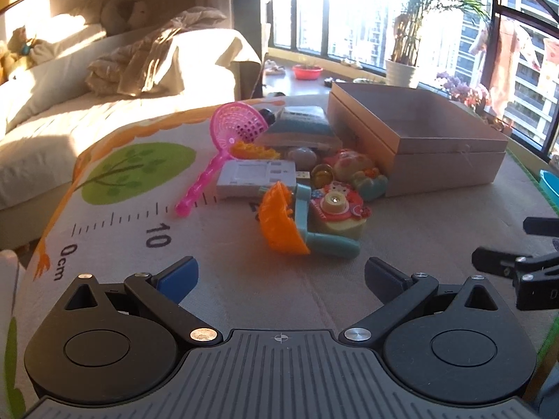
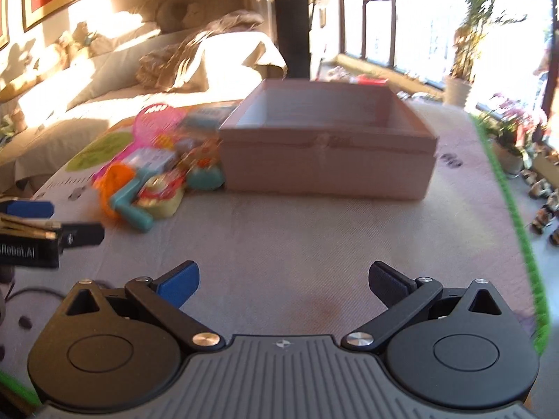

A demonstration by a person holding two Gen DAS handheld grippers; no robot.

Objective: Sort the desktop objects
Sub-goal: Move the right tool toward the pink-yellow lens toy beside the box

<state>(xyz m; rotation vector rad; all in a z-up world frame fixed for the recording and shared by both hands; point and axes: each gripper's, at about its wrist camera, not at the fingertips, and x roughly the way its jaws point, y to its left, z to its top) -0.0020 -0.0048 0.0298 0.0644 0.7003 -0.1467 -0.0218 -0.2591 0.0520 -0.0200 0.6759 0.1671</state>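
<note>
A pile of toys lies on the table mat: an orange and teal hand fan toy (image 1: 297,225), a toy camera (image 1: 337,211), a pink net scoop (image 1: 227,139), a white flat device (image 1: 256,177) and a book (image 1: 300,129). An open cardboard box (image 1: 415,136) stands right of the pile; it also shows in the right wrist view (image 2: 328,150). My left gripper (image 1: 279,277) is open and empty, short of the fan toy. My right gripper (image 2: 283,281) is open and empty over bare mat in front of the box.
A bed with pillows and a blanket (image 1: 87,80) stands left of the table. Windows and a potted plant (image 1: 405,59) are behind the box. The mat's green edge (image 2: 513,209) marks the table's right side. The left gripper shows in the right wrist view (image 2: 52,223).
</note>
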